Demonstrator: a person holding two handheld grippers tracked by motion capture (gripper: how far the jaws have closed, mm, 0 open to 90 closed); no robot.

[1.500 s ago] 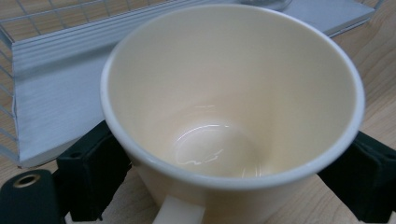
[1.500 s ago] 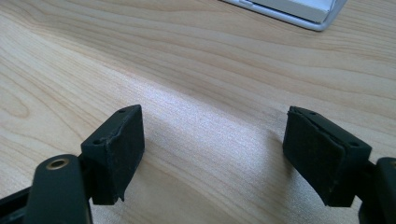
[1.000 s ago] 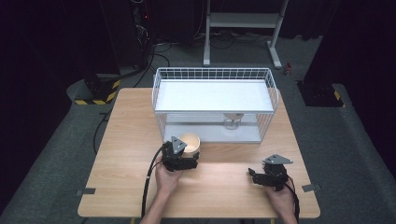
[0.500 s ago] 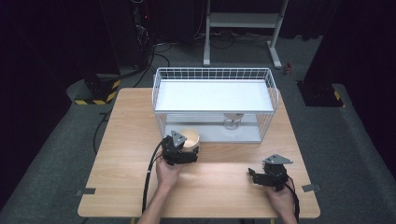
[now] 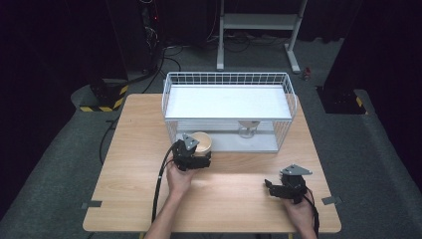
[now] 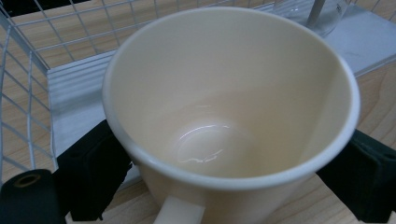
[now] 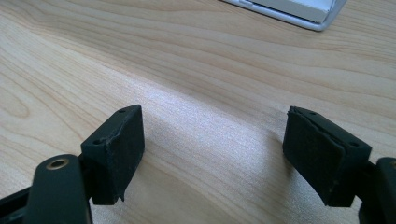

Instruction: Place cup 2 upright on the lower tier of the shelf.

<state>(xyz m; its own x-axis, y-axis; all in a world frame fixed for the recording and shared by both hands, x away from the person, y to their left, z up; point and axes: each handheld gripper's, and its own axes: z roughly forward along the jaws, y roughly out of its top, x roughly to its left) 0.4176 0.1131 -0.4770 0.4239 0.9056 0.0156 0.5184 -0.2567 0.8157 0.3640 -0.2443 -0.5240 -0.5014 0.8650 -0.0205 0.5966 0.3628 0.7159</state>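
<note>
left claw [image 5: 195, 158] with cream cup [image 5: 201, 143] moved forward, closer to the wire rack [image 5: 228, 110]

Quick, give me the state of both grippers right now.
Left gripper: shut on the cream mug, fingers on both its sides.
Right gripper: open, nothing held, over the bare table.

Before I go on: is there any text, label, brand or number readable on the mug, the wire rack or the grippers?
None can be read.
Cream ceramic mug, clamped between the left gripper's jaws: plain, no print visible.
White wire basket rack: no tag or label visible.
Right gripper, jaws apart above the light wooden table: black pads unmarked.
Yellow-and-black hazard stripes on the floor: a pattern, no words.
</note>
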